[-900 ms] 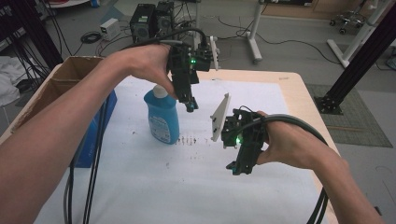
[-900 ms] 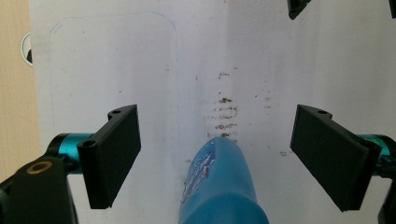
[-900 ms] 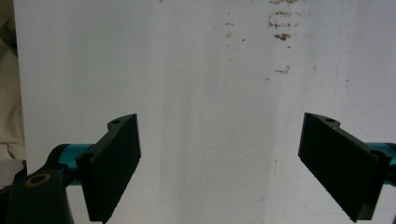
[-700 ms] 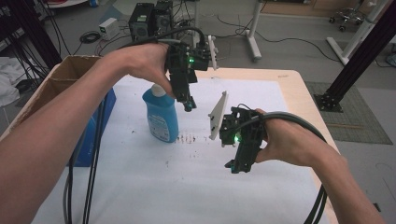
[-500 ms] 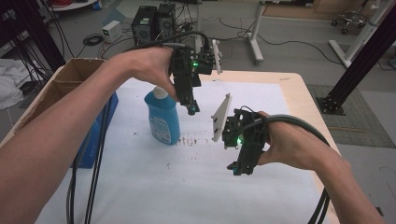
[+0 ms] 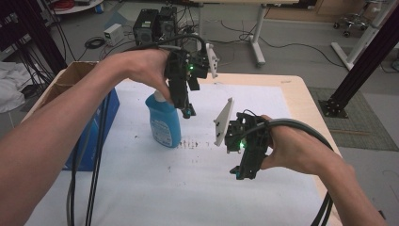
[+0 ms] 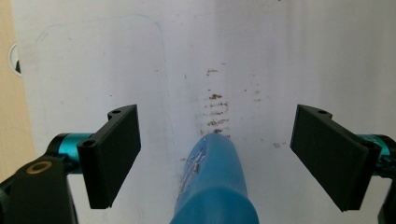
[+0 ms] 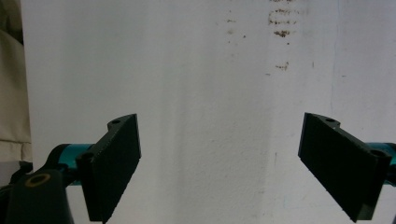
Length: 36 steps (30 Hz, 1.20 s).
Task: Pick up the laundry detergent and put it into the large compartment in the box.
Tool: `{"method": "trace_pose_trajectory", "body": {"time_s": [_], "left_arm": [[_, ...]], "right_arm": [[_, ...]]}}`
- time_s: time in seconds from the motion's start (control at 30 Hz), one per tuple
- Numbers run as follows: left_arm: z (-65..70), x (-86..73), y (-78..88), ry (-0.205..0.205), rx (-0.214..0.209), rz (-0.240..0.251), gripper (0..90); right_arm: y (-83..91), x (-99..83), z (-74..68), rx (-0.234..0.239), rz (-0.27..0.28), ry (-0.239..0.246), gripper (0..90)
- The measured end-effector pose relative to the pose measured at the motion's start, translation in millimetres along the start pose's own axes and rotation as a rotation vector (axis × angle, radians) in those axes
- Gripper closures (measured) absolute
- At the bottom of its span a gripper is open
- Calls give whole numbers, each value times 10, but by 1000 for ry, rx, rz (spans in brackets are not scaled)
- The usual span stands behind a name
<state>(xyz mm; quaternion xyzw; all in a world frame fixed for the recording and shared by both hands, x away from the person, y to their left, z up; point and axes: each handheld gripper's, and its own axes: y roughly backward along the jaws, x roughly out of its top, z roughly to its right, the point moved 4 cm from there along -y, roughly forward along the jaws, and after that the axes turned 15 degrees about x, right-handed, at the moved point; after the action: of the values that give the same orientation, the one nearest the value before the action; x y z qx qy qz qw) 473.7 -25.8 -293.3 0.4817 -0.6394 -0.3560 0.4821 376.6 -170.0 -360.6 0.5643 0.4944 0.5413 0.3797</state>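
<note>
Little has changed: left gripper (image 6: 187, 112) still hovers, jaws apart, over the bottle (image 6: 164, 120); right gripper (image 6: 240, 173) stays apart, empty.

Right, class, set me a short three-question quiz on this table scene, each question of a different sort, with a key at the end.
1. True or false: the left gripper is shut on the blue bottle.
2. Multiple choice: what lies between the open jaws of the right gripper? A) the blue bottle B) bare white table cover C) a cardboard box
3. Fill in: beside the blue bottle, the white cover carries a patch of small ____ marks.

Key: 1 false, its jaws stand wide apart above the bottle. 2 B. 3 brown.
</note>
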Motion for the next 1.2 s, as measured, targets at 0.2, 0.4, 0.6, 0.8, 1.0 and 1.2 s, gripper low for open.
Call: {"method": "trace_pose_trajectory", "body": {"time_s": [0.2,0.4,0.6,0.8,1.0,1.2], "left_arm": [[29,-160,5,-73,-15,5,161],[36,-274,28,-128,-18,23,161],[-13,-398,27,-152,-14,48,161],[-26,-528,-11,-184,-31,9,161],[-46,-593,-77,-203,-41,5,162],[-53,-626,-69,-230,-48,24,162]], "right_arm": [[-5,-26,20,-15,-2,-4,122],[-36,-7,11,-11,-16,0,122],[-45,-18,-5,-16,-20,1,122],[-48,-52,-29,-16,-25,-6,122],[-49,-82,-37,-19,-29,3,122],[-59,-79,-40,-19,-29,-7,122]]}}
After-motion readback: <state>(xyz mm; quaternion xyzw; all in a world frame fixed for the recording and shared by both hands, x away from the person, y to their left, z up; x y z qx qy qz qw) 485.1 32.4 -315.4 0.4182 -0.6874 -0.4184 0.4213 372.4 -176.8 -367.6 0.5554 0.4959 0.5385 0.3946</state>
